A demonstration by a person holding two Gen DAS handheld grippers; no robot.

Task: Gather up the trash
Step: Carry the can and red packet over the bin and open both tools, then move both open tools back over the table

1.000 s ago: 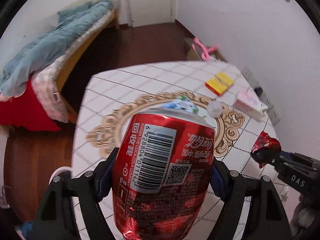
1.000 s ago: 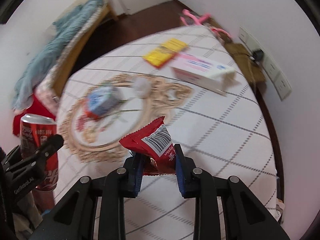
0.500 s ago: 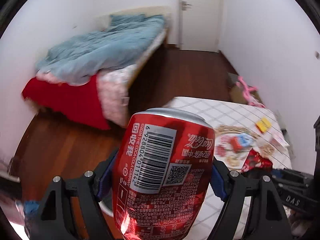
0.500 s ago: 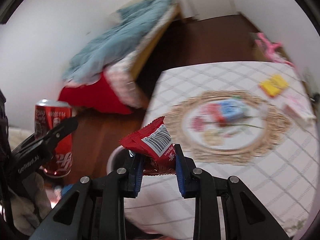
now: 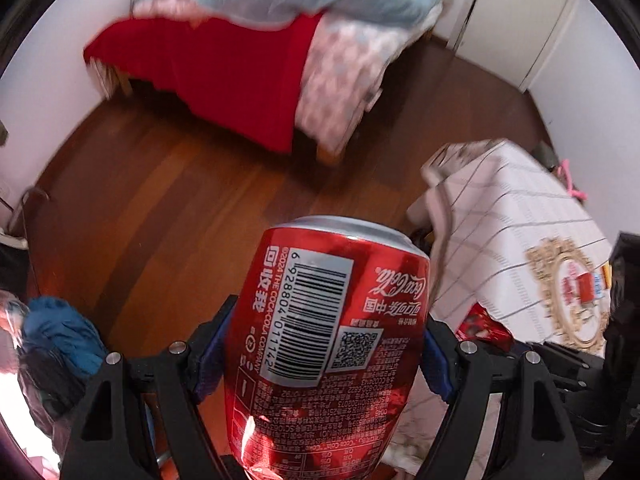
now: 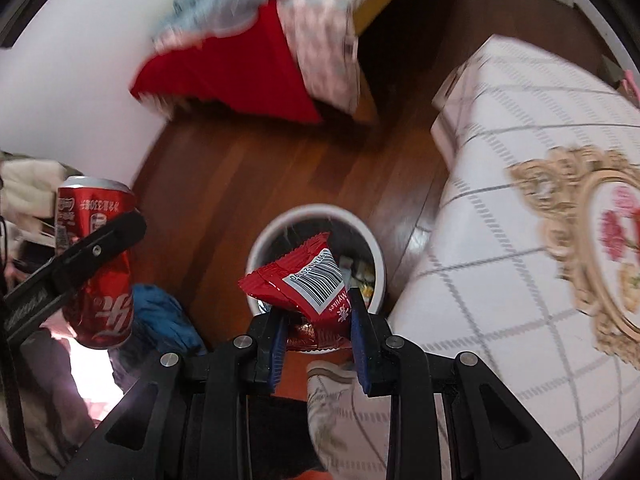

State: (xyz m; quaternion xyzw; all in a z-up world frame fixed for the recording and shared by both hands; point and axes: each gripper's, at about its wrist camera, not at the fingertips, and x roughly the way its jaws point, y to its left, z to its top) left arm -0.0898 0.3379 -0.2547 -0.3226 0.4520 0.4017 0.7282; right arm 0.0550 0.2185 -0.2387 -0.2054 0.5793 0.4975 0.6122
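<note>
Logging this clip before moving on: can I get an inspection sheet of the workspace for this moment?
Surface: table under a checked cloth, wooden floor.
Job's things: red cola can; red snack wrapper; white bin on the floor holding litter.
Clutter: blue cloth beside the bin.
Grippers: left gripper shut on the can; right gripper shut on the wrapper, above the bin.
Cables: nothing seen.
Surroundings: bed, white walls, door.

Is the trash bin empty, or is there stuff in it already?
Not empty. In the right wrist view, the white trash bin on the floor shows wrappers at its bottom, behind the red snack packet. How full, cannot tell.
</note>
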